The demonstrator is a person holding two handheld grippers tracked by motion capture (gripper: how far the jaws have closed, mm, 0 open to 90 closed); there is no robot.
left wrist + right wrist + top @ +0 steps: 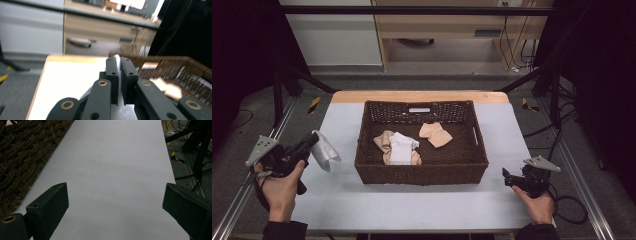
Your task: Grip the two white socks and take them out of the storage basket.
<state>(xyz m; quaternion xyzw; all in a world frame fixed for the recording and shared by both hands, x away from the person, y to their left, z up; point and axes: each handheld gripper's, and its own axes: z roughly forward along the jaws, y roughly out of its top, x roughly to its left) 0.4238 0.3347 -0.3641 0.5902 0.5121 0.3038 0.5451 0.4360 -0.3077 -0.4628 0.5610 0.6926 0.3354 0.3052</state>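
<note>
This looks like a lab or test room. A black metal frame runs across the top of the high view and down both sides of the tabletop. Many cables hang at the upper right. A wooden desk stands at the back, on a grey floor with striped tape.

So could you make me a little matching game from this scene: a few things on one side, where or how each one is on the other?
Things:
1. white cloth
2. white sock
3. right tongs
4. wicker basket

Places or states:
a. open, over bare table to the right of the basket
b. standing in the middle of the table
c. pinched in the left tongs, outside the basket
d. lying in the basket on a beige piece

Pairs: 1-c, 2-d, 3-a, 4-b
</note>
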